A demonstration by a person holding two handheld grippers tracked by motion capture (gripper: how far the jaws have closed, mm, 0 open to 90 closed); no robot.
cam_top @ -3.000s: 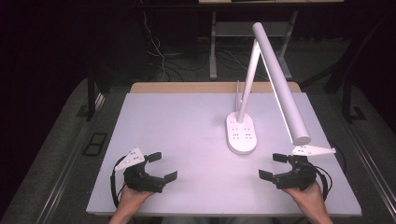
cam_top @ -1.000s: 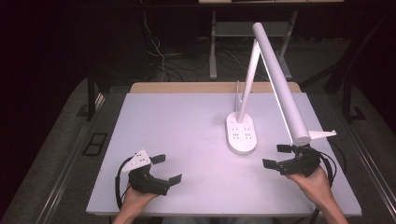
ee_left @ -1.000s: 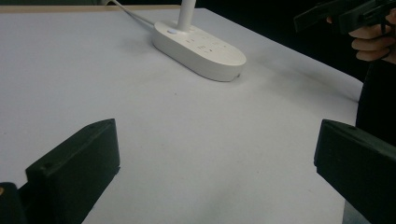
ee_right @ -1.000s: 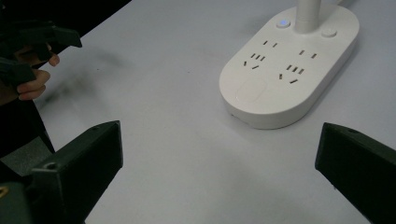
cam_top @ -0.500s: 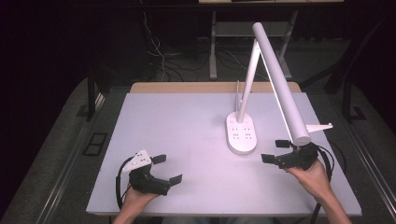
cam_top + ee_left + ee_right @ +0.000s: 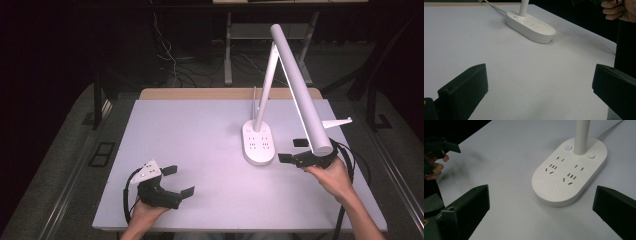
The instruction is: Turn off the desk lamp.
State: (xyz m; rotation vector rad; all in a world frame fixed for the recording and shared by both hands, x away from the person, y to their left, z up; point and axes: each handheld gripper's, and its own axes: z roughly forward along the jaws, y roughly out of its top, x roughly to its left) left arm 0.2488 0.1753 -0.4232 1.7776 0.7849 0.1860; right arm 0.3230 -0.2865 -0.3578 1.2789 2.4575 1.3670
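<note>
A white desk lamp stands on the white table [image 6: 200,135]; its oval base [image 6: 258,143] carries power sockets and two round buttons [image 6: 568,147]. A thin stem rises from the base, and the long tubular lamp head [image 6: 301,90] slants down to the right. My right gripper [image 6: 293,151] hovers open just right of the base, under the head's lower end. The base [image 6: 570,171] lies between and ahead of its jaws in the right gripper view. My left gripper [image 6: 178,181] rests open near the front left edge, nothing between its jaws. The base [image 6: 531,23] lies far ahead of it.
A white cord [image 6: 494,7] runs from the base toward the back edge. A wooden strip [image 6: 200,93] borders the table's far side. Dark floor, cables and a metal stand leg [image 6: 228,50] lie beyond. Bare tabletop spreads between the two grippers.
My right gripper has moved forward and left from the front right edge up to the lamp base. The left gripper has shifted only slightly.
</note>
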